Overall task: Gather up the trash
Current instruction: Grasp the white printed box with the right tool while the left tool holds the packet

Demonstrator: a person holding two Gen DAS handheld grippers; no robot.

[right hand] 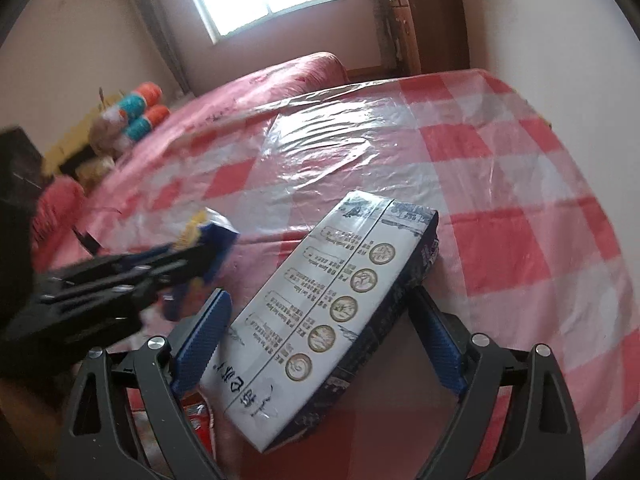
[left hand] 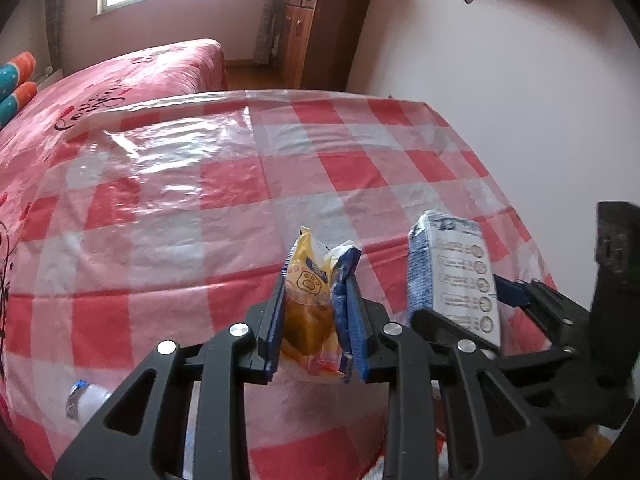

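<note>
My left gripper (left hand: 316, 280) is shut on a crumpled yellow and blue snack wrapper (left hand: 310, 280), held above the checked table. It also shows blurred at the left of the right wrist view (right hand: 200, 256). My right gripper (right hand: 320, 300) is shut on a blue and white carton (right hand: 336, 312) with round printed icons, tilted with its far end up. The carton also stands at the right of the left wrist view (left hand: 452, 276), with the right gripper's black body behind it.
The table has a red and white checked cloth under clear plastic (left hand: 280, 168). A white bottle with a blue-ringed neck (left hand: 86, 398) lies at the lower left. A pink bed (left hand: 120, 76) stands beyond, a wooden cabinet (left hand: 320, 32) at the back wall.
</note>
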